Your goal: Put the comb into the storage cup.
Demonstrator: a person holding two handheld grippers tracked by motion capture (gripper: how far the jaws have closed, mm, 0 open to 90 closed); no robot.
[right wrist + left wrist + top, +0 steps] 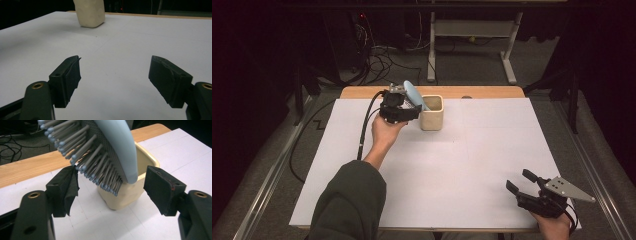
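Pale blue hairbrush stands handle-down in cream cup at bench far edge, leaning on rim. Left gripper fingers released around bristles (no grip). Right gripper parked near edge, fingers spread, holding nothing.

Between the black left gripper pads: a pale blue hairbrush with grey bristles; beyond, a cream cup on white table cover edged by tan wood; right gripper black
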